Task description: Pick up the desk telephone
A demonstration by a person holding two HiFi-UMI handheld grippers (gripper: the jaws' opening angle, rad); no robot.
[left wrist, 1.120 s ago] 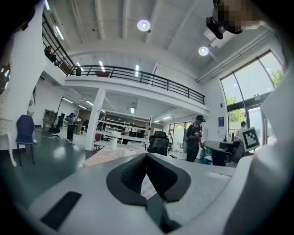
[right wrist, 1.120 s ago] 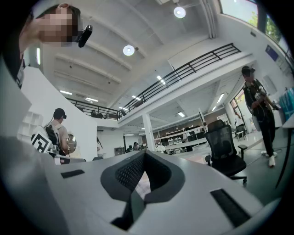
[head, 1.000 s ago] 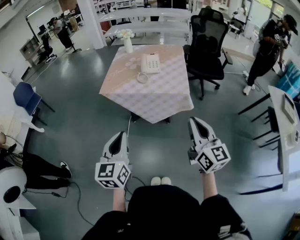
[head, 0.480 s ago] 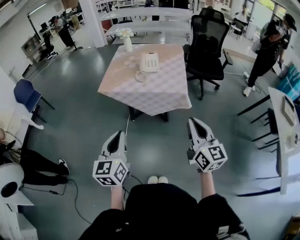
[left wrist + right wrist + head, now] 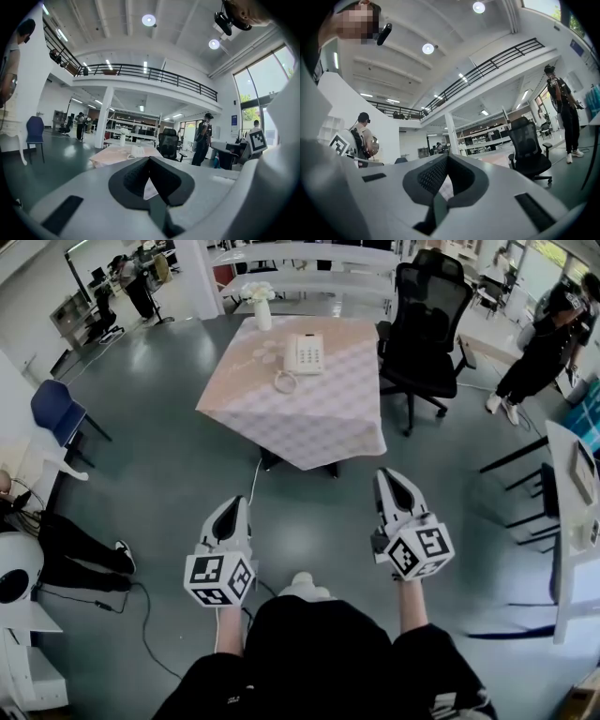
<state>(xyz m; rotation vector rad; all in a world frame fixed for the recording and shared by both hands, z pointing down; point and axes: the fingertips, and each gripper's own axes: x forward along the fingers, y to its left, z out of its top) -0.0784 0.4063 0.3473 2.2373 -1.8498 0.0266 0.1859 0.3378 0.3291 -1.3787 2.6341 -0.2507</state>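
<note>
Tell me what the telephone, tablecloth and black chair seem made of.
The telephone looks like plastic: white, smooth, moulded body. The tablecloth is fabric, matt and pale checked; it hangs loose over the edges. The chair is black and dull, likely mesh or cloth; too far to tell which.

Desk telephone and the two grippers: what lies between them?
In the head view: grey floor crossed by a thin cable, then the tablecloth's near part.
</note>
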